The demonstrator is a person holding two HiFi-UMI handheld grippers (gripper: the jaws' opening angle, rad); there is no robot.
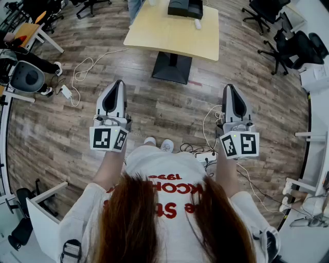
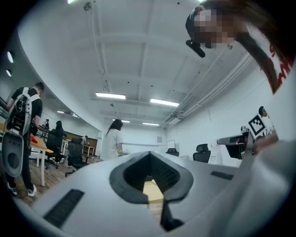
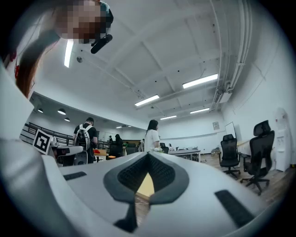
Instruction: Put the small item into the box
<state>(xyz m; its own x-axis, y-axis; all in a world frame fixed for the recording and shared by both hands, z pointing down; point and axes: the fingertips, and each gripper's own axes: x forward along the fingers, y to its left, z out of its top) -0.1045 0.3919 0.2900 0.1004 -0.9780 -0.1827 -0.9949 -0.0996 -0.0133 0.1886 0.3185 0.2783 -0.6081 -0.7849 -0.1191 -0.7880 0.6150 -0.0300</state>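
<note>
A black box (image 1: 185, 7) stands at the far end of a light wooden table (image 1: 169, 36) ahead of me. Beside it lies a small white item (image 1: 198, 23). My left gripper (image 1: 117, 85) and right gripper (image 1: 230, 88) are held level above the wooden floor, well short of the table. Both are shut with nothing in them. In the left gripper view the left gripper (image 2: 150, 154) has its jaws together, and a strip of the table (image 2: 152, 192) shows through the gap behind the tips. The right gripper (image 3: 148, 154) looks the same in the right gripper view.
The table's black base (image 1: 172, 67) stands on the floor between me and the box. Cables (image 1: 85, 69) and a power strip (image 1: 206, 155) lie on the floor. Office chairs (image 1: 293, 49) stand at the right. Several people (image 3: 151, 136) stand in the background.
</note>
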